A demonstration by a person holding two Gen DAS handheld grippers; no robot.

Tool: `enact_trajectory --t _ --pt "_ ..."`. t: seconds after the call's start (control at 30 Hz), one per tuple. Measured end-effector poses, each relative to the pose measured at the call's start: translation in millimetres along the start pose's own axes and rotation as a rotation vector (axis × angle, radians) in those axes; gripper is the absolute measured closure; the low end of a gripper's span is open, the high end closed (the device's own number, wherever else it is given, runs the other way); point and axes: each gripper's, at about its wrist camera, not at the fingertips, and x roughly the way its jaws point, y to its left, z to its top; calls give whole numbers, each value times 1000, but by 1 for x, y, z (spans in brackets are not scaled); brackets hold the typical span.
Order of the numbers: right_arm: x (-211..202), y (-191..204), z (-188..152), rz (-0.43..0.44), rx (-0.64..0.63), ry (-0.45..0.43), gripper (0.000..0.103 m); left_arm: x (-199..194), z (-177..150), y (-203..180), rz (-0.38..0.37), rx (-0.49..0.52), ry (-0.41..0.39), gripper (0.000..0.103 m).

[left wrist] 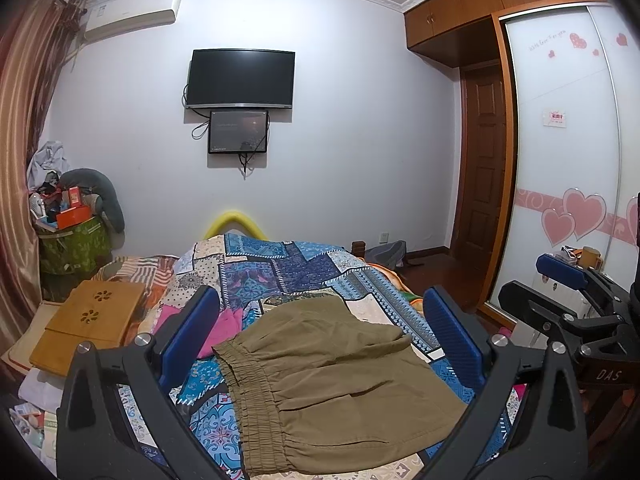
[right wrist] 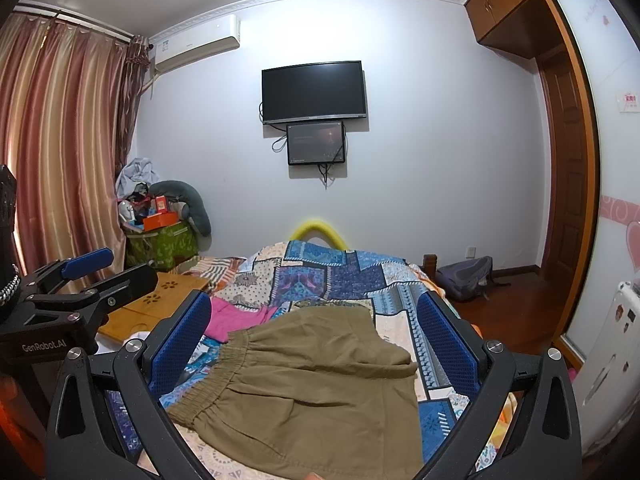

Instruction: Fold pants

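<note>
Olive pants laid folded on patchwork quilt, elastic waistband toward left, pink garment just beside. Left gripper held above pants, fingers spread wide, nothing grasped. Right gripper likewise spread, empty, positioned above same pants.
</note>
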Motion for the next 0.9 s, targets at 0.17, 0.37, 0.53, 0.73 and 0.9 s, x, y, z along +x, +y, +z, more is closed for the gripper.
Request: enact_trajectory --t 0.17,0.37,0.53,0.73,0.9 --pt "-1 1 -1 0 -1 -2 1 0 1 0 -1 0 3 0" --pt "-1 2 -2 -1 -2 -5 1 0 2 0 -1 1 3 0" --pt "-1 2 -2 -1 -1 -5 1 -1 3 1 -3 4 1 0" --pt "-1 2 1 -3 -2 -2 1 0 4 1 -4 5 2 0" --pt "-2 3 3 -3 -1 -2 1 -1 5 0 1 11 1 0"
